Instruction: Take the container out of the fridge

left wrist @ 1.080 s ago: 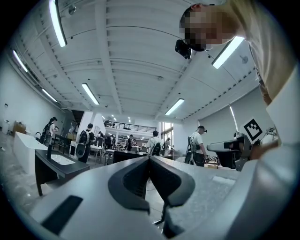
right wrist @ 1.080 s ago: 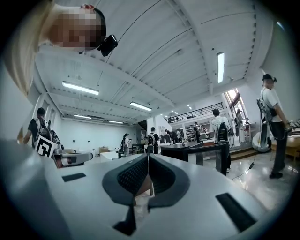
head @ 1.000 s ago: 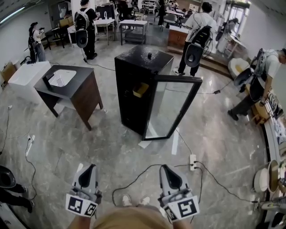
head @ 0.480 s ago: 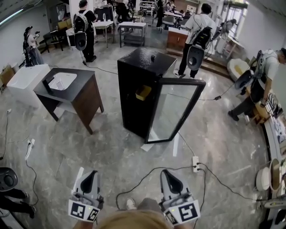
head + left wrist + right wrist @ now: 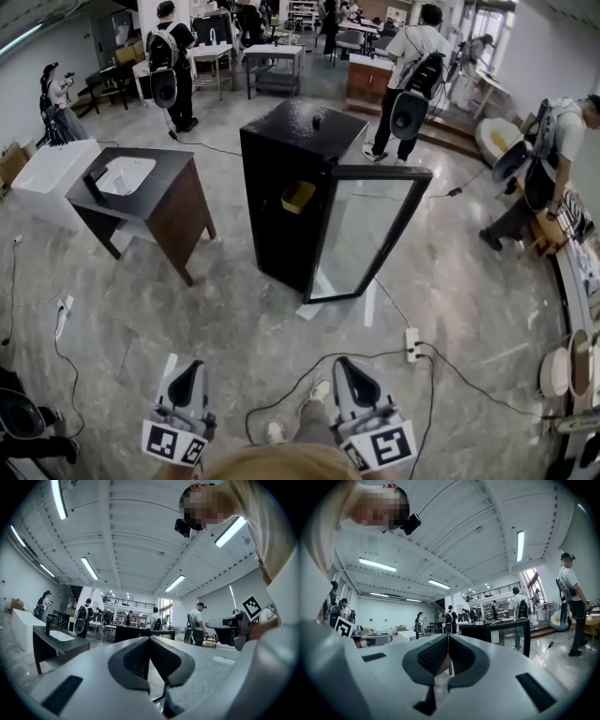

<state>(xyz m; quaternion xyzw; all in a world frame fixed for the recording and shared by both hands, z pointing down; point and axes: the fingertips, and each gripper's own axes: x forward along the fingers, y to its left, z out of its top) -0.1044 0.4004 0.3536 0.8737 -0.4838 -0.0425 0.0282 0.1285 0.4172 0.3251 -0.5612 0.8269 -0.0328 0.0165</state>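
Marble floor (image 5: 234, 319) is separating you from fridge (image 5: 295, 124): yellow container (image 5: 298, 196) is sitting up-frame, door (image 5: 361, 230) open, nearer right gripper (image 5: 344, 364); you're holding it & left gripper (image 5: 185, 367) clenched, empty.

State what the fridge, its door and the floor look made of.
The fridge: black glossy casing, probably painted metal; its top glints. The door: clear glass pane in a dark frame, see-through. The floor: polished veined stone or tile, reflecting light.
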